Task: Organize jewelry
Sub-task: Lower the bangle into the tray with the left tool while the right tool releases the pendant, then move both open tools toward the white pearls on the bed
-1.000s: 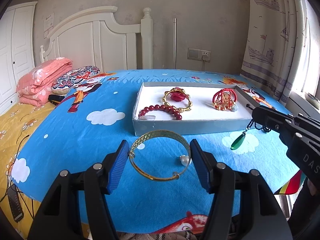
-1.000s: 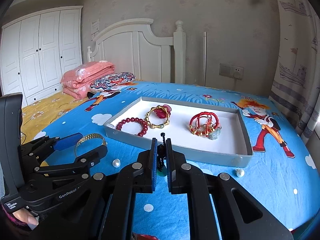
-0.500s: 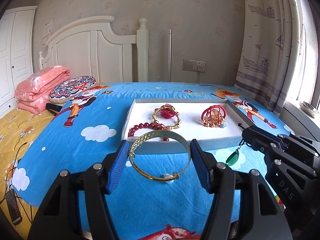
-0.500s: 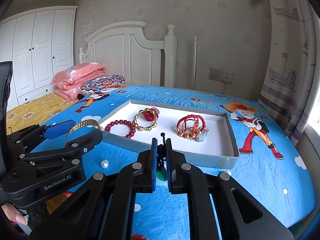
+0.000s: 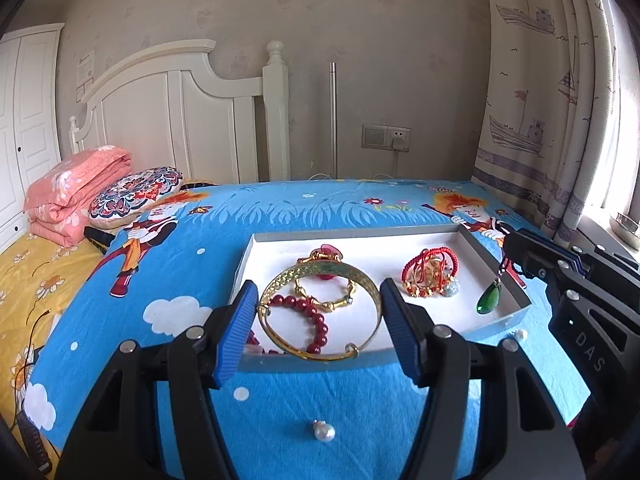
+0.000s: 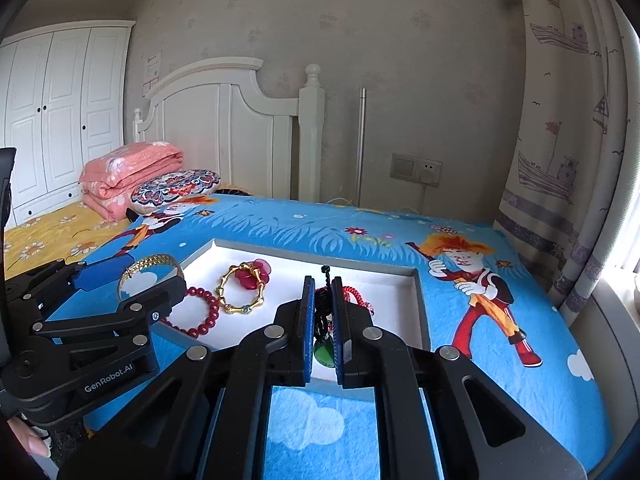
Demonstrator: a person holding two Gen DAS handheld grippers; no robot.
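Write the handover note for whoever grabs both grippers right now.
Left gripper: shut on the gold bangle, held in the air in front of the tray.
Right gripper: shut on the cord of the green pendant necklace, which hangs over the tray's right end.
Done: red bead bracelet, gold link bracelet and red string bracelets lie in the grey tray.
Left: set down bangle and necklace; a loose pearl lies on the blue sheet.

The tray (image 5: 496,276) sits mid-frame on the bed (image 5: 200,272), holding the bead bracelet (image 5: 308,316) at lower left, the bamboo-link bangle (image 5: 326,300) just behind it and the cord bracelets (image 5: 430,272) to the right. A loose pearl (image 5: 324,432) lies on the bed before the tray, at lower centre. The folded quilt (image 5: 76,196) and pillow (image 5: 136,192) lie far left, before the headboard (image 5: 180,120).
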